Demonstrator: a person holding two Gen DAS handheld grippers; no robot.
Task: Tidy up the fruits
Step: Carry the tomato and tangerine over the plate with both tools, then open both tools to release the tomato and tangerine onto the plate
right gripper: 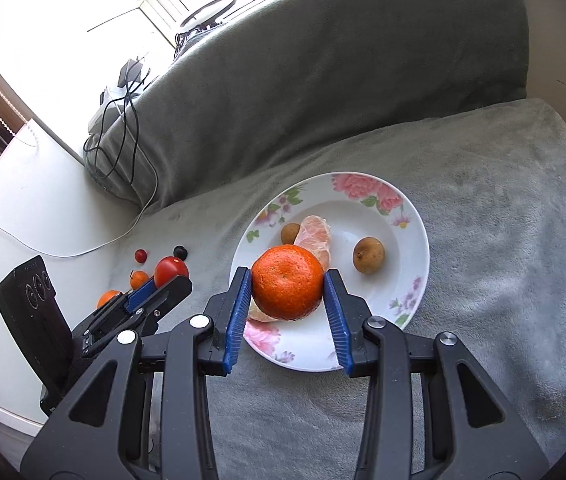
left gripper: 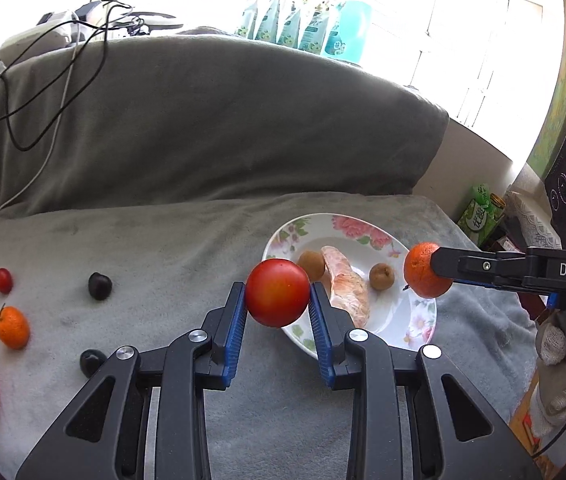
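Left gripper (left gripper: 277,300) clamps a smooth round tomato (left gripper: 277,292) just off the near rim of the floral plate (right gripper: 411,216); right gripper (right gripper: 288,292) clamps a dimpled mandarin (right gripper: 287,282), navel toward the camera, above the plate, which holds a peeled citrus segment (right gripper: 317,236) and two brown longans (right gripper: 368,255), on the grey fleece sofa (right gripper: 483,240)

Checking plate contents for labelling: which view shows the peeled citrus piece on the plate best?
Left wrist view: the peeled citrus piece lies nearly whole on the plate, only its near edge behind the left gripper. In the right wrist view the mandarin in the right gripper covers its lower part.
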